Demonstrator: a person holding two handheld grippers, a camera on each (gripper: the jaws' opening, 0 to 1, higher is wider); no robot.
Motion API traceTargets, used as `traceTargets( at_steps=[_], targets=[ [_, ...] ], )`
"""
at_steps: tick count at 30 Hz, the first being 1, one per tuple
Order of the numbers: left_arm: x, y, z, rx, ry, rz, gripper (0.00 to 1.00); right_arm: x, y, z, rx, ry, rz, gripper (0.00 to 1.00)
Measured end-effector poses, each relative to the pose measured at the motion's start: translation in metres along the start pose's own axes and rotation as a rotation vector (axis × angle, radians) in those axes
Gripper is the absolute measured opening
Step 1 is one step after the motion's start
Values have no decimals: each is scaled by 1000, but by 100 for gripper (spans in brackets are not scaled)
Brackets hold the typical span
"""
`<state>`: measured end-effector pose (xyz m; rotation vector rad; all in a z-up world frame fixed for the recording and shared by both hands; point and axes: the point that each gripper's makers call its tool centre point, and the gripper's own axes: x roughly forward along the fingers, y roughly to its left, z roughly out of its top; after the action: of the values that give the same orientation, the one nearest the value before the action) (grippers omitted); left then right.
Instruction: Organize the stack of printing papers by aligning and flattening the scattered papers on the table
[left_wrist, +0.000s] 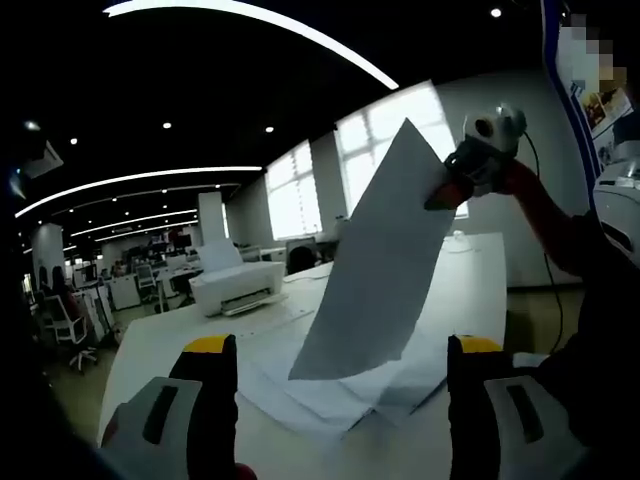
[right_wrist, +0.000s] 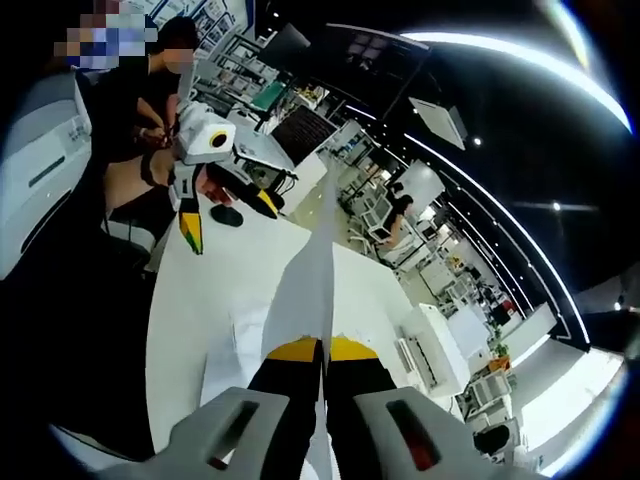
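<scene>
The right tool (right_wrist: 323, 350) pinches one sheet (left_wrist: 375, 260) up high. The left tool (left_wrist: 345, 360) is wide open (empty). The sheet could bend or slip onto the pile (left_wrist: 340, 395).

No legible text or labels anywhere.

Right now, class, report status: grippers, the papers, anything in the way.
Right gripper shut on lifted sheet. Left gripper open, empty. Scattered papers unaligned on table. Printer well clear.
</scene>
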<state>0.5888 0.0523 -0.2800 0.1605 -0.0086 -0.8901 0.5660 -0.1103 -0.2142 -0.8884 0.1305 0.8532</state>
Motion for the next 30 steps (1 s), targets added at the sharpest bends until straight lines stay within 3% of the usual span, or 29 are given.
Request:
traceTargets(
  at_steps=[14,30],
  targets=[
    [4,-4,2,5,-2,-15,88,14,19,17,-58,-26,70,0],
    [8,-9,1,15,1,-31,87,23,30,31,-102,-52,97,0]
  ],
)
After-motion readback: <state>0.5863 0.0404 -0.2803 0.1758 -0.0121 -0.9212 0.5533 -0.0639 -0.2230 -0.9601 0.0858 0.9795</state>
